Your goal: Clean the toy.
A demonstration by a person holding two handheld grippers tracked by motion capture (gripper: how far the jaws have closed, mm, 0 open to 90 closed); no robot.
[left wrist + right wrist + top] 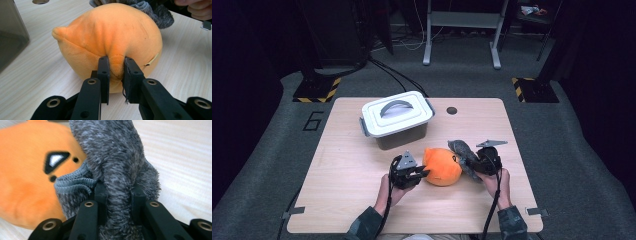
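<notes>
Already gripped: left tool (116, 65) pinching a fold of the round orange plush toy (110, 37), right tool (117, 192) clamped on the fuzzy grey knitted sock (117, 152). Still resting on the wooden desk (342, 170) beside the closed white lidded box (397, 117); sock seemingly not yet pulled over the toy.

Evenly lit from above on the table (362, 200), dark toward all edges of the high view. Soft blur across the orange plush (25, 182) at left of the right gripper view. Sharp, shadowless close-up in the left gripper view.

A lab: hazard-striped floor plates (318, 90), trailing cables (399, 75), dark curtains.
</notes>
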